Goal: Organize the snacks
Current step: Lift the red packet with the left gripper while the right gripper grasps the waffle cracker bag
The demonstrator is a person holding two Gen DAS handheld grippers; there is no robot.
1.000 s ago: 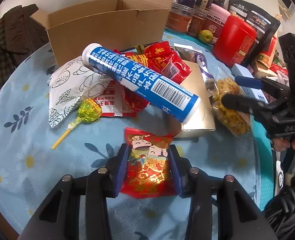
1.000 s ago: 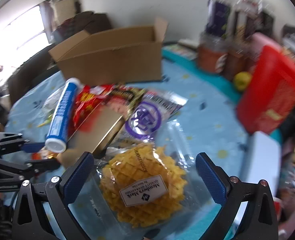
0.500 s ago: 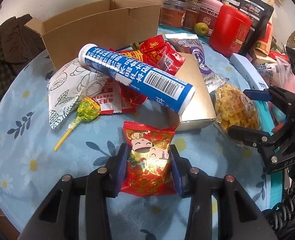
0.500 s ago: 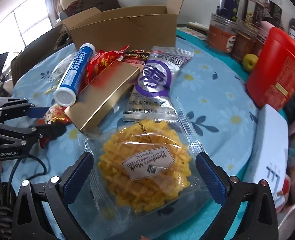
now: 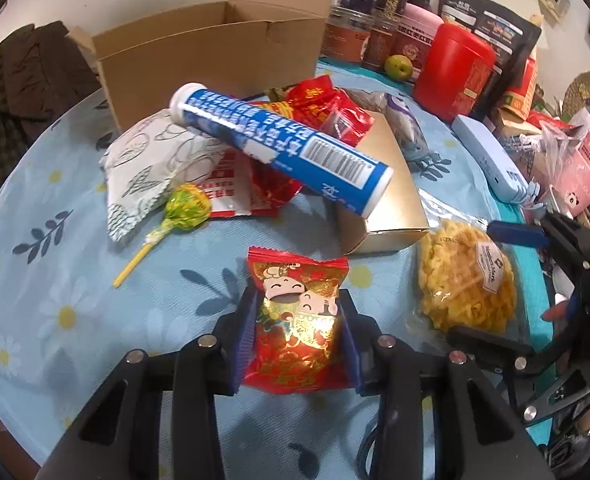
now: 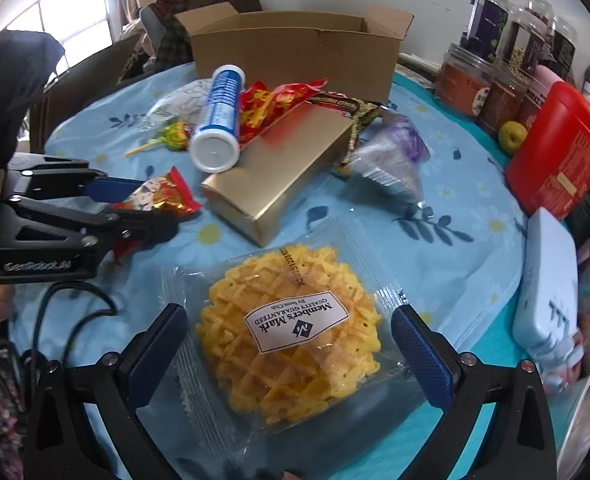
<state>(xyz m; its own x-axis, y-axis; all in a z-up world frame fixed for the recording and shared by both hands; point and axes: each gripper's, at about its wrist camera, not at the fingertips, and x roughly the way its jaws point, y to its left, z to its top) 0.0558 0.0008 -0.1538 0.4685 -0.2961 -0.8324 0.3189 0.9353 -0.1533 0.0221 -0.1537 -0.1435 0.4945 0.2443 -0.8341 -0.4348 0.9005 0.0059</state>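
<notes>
The left tongs [image 5: 297, 334] are squeezing a little red candy bag [image 5: 295, 320], and they have just been closing tighter on it. The right tongs [image 6: 291, 344] are standing wide open, with the yellow snack bag [image 6: 291, 332] lying between their fingers.

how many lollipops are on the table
1. The lollipop in a green wrapper lies on the blue tablecloth, beside the white leaf-print packet; more could be hidden under the snack pile.

Glossy foil packet [image 5: 295, 320], matt cardboard box [image 5: 215, 56] (brown), metallic gold carton [image 6: 283, 172]
</notes>
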